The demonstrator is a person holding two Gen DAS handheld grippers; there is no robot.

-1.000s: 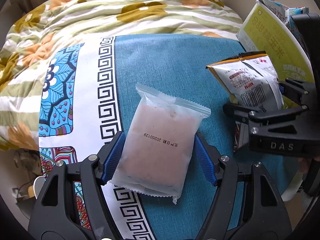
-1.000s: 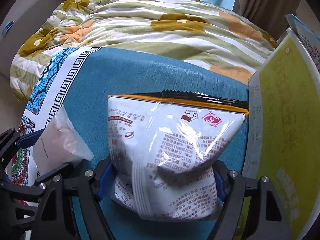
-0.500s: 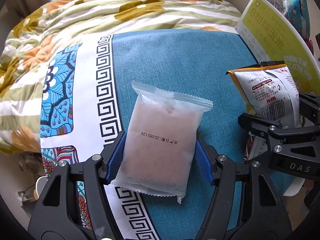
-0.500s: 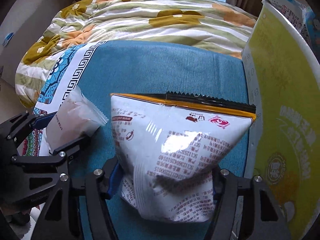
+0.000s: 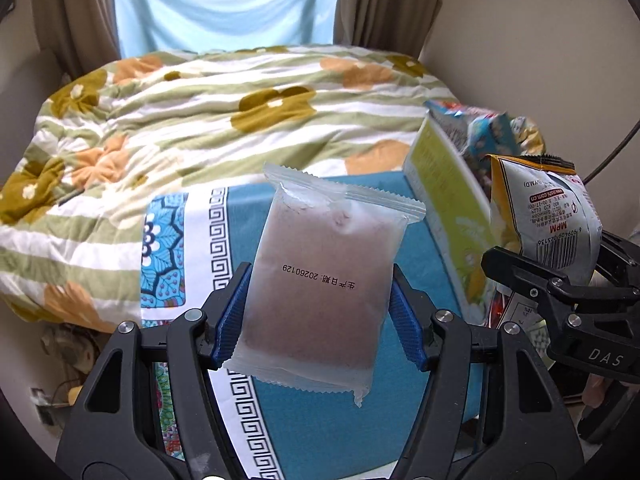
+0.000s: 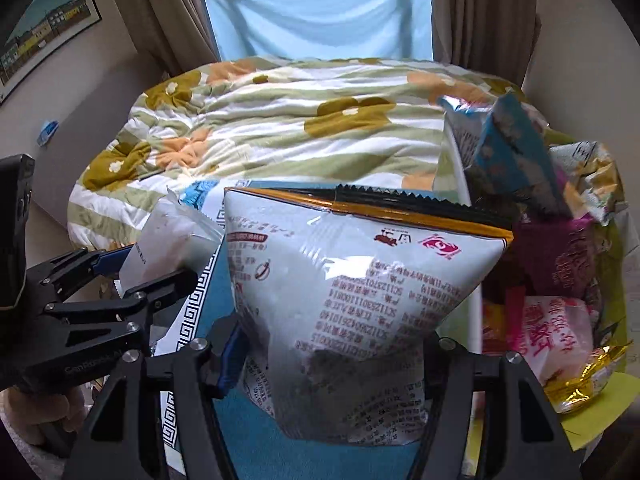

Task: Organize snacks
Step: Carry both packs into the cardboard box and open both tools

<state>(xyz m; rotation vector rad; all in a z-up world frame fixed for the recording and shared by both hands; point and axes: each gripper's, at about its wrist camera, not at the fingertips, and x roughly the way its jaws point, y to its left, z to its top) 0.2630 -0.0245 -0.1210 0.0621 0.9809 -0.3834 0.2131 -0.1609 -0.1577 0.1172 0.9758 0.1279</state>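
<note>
Centre of frame, left gripper (image 5: 320, 316) fingers clamping frosted packet (image 5: 324, 280), right gripper (image 6: 334, 360) fingers closing, pressing white snack bag (image 6: 352, 300), above bed (image 5: 192, 128).

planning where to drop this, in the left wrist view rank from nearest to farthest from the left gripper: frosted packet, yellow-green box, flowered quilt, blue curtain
1. frosted packet: clamped in the left gripper, lifted off the teal cloth.
2. yellow-green box: to the right, stuffed with snacks.
3. flowered quilt: beyond the teal cloth, spread across the middle.
4. blue curtain: at the window, top.
</note>
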